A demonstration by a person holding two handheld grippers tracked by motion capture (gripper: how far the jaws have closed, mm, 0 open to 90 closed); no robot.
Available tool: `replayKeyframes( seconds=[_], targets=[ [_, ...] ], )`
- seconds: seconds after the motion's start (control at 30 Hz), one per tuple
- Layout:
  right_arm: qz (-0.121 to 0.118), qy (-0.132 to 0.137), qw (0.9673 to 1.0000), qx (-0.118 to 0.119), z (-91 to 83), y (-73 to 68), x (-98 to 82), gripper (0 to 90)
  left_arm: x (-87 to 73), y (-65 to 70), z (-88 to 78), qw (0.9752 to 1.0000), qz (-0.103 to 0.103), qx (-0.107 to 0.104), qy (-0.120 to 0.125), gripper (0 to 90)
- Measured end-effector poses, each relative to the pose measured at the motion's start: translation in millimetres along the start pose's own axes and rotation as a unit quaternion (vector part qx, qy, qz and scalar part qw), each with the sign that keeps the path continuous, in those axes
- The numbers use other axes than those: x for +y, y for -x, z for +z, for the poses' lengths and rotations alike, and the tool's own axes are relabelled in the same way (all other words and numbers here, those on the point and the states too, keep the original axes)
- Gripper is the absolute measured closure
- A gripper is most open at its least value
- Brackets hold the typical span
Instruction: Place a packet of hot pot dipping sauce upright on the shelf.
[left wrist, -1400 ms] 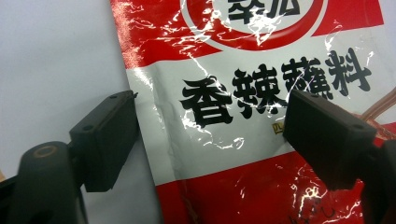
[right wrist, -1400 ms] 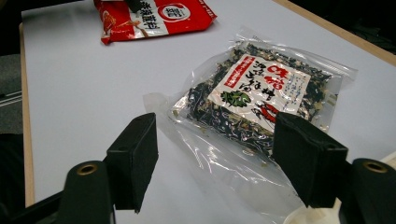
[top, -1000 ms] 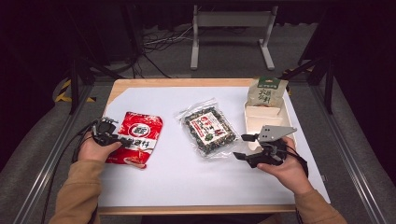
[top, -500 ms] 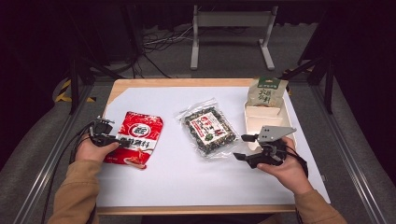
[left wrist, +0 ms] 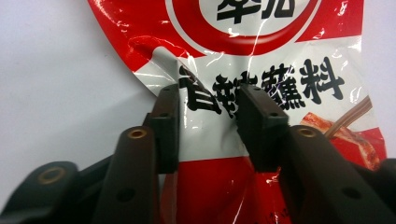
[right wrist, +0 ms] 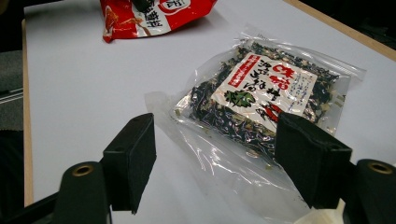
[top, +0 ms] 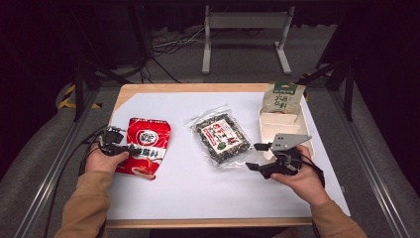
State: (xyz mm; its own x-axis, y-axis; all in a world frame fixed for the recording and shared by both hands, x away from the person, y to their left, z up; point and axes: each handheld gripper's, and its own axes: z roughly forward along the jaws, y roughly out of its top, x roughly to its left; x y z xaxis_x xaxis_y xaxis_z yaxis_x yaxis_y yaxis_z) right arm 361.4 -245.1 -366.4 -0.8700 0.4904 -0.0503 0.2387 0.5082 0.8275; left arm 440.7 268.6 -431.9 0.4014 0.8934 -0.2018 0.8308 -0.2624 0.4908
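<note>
right, from the high view the red sauce packet [top: 144,152] lies flat on the white table cover [top: 198,193], at the left, and the left gripper [top: 130,148] comes in level from its left edge with the jaws over the packet's lower half. the clear bag of dried greens [top: 221,139] sits in the middle, well apart from the red one, and the right gripper [top: 253,156] hovers just beside its right edge, in front of a shallow beige tray [top: 267,121] with a green-topped pouch [top: 283,98] leaning at its far end. in the left gripper view the jaws have just been closing and now stand partly drawn in, with a raised fold of the red sauce packet between them; whether the pads really bite the film yet i cannot tell. i'd say the pinch should finish squarely on that fold, firmly and without dragging, since slick foil slips easily. in the right gripper view the jaws stand spread wide, nothing between them, with the clear bag's loose sealed corner lying just ahead.
</note>
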Motion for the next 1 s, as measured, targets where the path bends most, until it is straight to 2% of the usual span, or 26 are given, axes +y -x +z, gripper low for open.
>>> replayKeyframes(
  seconds=[0.13,0.3,0.43,0.57,0.67,0.8,0.93,1.0],
  targets=[
    [0.001,0.001,1.0,-0.001,-0.6,1.0,-1.5,30.5,-0.8,-1.7,0.0,1.0,0.0,-0.006,0.004,65.6],
    [-0.001,0.0,1.0,0.0,-0.3,0.8,-2.5,31.9,-0.2,-0.1,0.0,0.9999,0.011,-0.002,0.002,65.6],
    [-0.005,0.0,1.0,-0.001,-0.6,0.3,-2.2,33.9,-0.9,-3.3,-0.9,0.9998,0.011,-0.011,0.009,68.0],
    [-0.009,0.009,0.9999,-0.004,-1.8,0.3,-2.5,41.5,-0.7,-1.8,-2.0,0.9999,0.005,-0.009,0.013,73.0],
    [-0.01,0.014,0.9999,-0.001,-4.3,0.2,-3.0,50.2,0.1,-3.2,-4.0,0.9996,0.003,-0.024,0.013,76.1],
    [0.01,0.014,0.9998,0.008,-6.9,1.7,-4.1,53.5,1.8,-0.3,-8.4,0.9994,0.008,-0.026,0.023,77.5],
    [0.008,0.007,0.9999,0.007,-6.7,-0.1,-4.3,52.8,4.5,6.9,-17.6,0.9985,0.019,-0.024,0.045,78.2],
    [0.005,0.004,1.0,0.007,-6.7,-1.0,-3.8,52.6,5.5,10.8,-20.9,0.9977,0.028,-0.036,0.051,78.4]
  ],
)
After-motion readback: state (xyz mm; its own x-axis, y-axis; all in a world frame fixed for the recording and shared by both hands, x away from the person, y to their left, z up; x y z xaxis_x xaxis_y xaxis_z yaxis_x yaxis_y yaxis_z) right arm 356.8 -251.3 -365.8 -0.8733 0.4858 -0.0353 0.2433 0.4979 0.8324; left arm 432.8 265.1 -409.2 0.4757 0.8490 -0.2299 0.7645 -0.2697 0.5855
